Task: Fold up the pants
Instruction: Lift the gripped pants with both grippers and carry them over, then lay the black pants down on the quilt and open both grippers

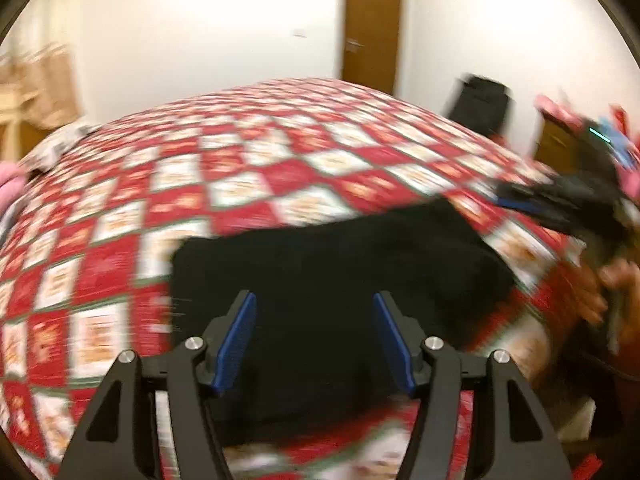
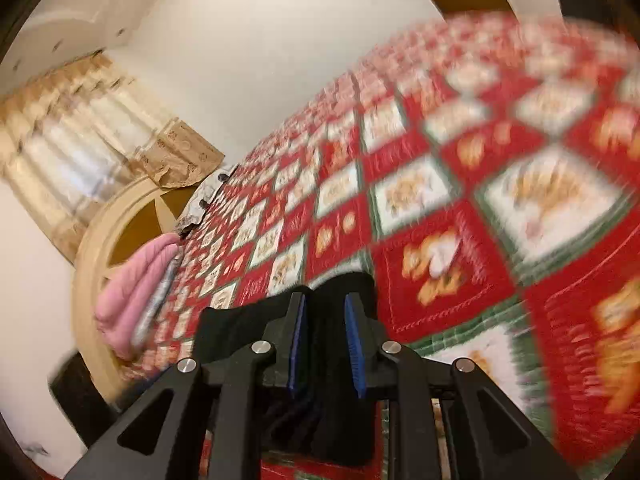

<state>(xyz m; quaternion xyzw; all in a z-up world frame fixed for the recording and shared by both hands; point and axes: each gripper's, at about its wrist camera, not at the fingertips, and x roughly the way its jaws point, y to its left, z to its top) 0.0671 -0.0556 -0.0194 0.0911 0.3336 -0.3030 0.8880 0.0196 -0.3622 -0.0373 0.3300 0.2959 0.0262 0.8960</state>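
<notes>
Black pants [image 1: 332,272] lie as a compact dark slab on the bed, near its front edge, on the red-and-white checked quilt [image 1: 240,168]. Looks folded, though motion blur and the flat black hide any creases or seams.

Left gripper [image 1: 315,338] sits just above the near part of the pants, jaws wide, blue pads [image 1: 236,344] well apart, nothing between them but the cloth underneath. Can't tell if the tips touch the fabric.

Right gripper [image 2: 326,344] — jaws narrow, a bunched fold of the black pants [image 2: 332,312] pinched between the blue pads [image 2: 354,348]. The fabric runs back down between the fingers toward the camera. In the left wrist view the right gripper [image 1: 516,196] shows as a dark blur at the right end of the pants, with the person's hand [image 1: 608,280] behind it at the bed's edge.

Further out: pink folded cloth [image 2: 132,300] at the far left side of the quilt, a pale curved headboard [image 2: 96,248] behind it, beige curtains [image 2: 80,140] on the wall. Left wrist view — brown door [image 1: 372,24] past the far end of the bed, a black object [image 1: 480,104] to its right, too blurred to identify.
</notes>
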